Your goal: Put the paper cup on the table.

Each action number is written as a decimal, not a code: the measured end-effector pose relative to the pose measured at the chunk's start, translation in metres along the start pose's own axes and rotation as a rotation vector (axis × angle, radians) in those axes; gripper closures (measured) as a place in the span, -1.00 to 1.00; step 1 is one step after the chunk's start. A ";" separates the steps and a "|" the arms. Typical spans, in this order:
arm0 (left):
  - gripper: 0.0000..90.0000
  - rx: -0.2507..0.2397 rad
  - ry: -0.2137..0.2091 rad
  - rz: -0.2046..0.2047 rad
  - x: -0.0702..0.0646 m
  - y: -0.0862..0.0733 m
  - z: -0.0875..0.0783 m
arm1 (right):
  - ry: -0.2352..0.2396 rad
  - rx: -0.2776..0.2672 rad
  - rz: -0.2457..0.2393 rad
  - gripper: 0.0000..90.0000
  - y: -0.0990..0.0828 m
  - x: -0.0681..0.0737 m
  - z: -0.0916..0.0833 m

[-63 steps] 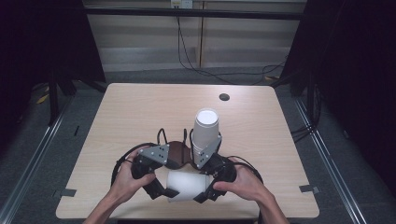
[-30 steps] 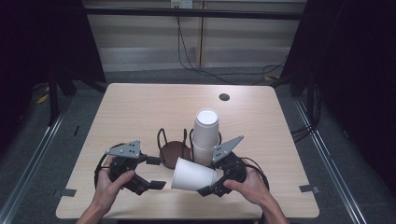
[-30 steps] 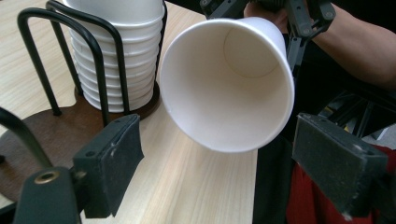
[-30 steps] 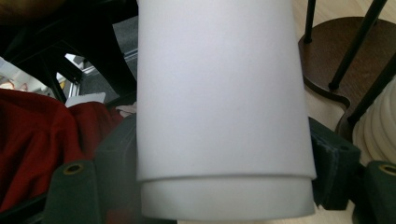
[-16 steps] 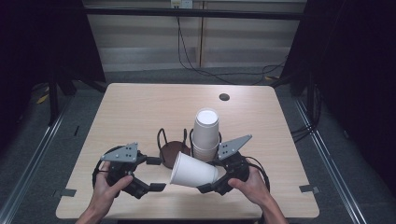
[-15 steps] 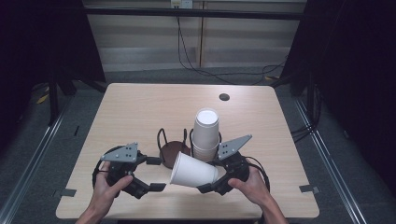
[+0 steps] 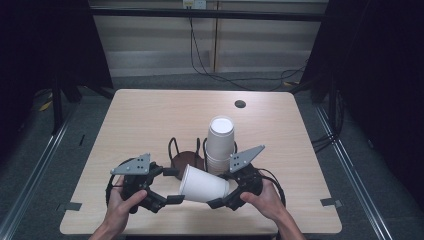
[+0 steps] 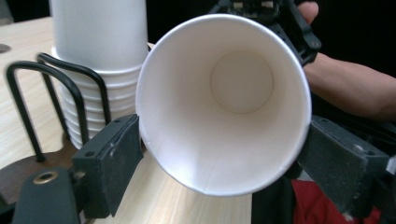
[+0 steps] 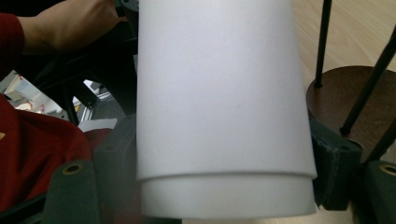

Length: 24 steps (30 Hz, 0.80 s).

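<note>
A white paper cup (image 7: 202, 185) lies on its side above the table's near edge, and my right gripper (image 7: 222, 190) is shut on its base end. In the right gripper view the cup's wall (image 9: 219, 93) runs between both pads. Its open mouth (image 8: 229, 102) faces my left gripper (image 8: 224, 140). That gripper's jaws have just been opening and now stand either side of the rim without squeezing it. In the high view my left gripper (image 7: 172, 186) sits just left of the cup. A stack of white cups (image 7: 220, 142) stands in a black wire holder (image 7: 187, 159).
The holder's brown round base (image 9: 345, 93) and thin black wires rise right behind the held cup. A small dark round spot (image 7: 240, 104) marks the far side of the wooden table (image 7: 145, 120). Dark floor and rails surround the table.
My left gripper has crept right, bringing its jaws up to the cup's mouth. The right hand and the cup have stayed where they were.
</note>
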State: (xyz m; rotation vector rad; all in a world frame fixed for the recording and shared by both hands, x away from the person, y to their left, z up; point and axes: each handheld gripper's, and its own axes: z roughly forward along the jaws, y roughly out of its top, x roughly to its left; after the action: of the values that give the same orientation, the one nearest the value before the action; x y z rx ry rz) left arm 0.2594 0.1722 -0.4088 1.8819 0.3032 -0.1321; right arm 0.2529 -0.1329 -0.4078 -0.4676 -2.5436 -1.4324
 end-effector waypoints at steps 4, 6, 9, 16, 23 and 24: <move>-1.00 0.005 0.026 0.011 -0.001 -0.001 0.006 | 0.018 0.014 -0.008 -0.45 0.001 0.001 0.002; -1.00 0.015 0.019 0.011 -0.002 0.000 0.008 | 0.020 0.015 -0.009 -0.45 0.001 0.002 0.003; -1.00 0.022 0.019 0.008 -0.003 0.000 0.012 | 0.020 0.017 -0.014 -0.45 0.001 0.002 0.004; -1.00 0.024 0.007 -0.016 -0.005 0.002 0.023 | 0.024 0.021 -0.014 -0.44 0.002 0.003 0.005; -1.00 0.021 0.004 0.006 -0.006 0.002 0.026 | 0.029 0.025 -0.014 -0.45 0.002 0.004 0.007; -0.99 0.019 -0.001 0.012 -0.006 0.001 0.026 | 0.028 0.025 -0.016 -0.45 0.002 0.004 0.007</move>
State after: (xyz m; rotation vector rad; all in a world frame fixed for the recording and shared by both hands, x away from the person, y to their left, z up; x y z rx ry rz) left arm 0.2558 0.1463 -0.4147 1.9020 0.2910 -0.1281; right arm 0.2501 -0.1254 -0.4088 -0.4210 -2.5467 -1.4007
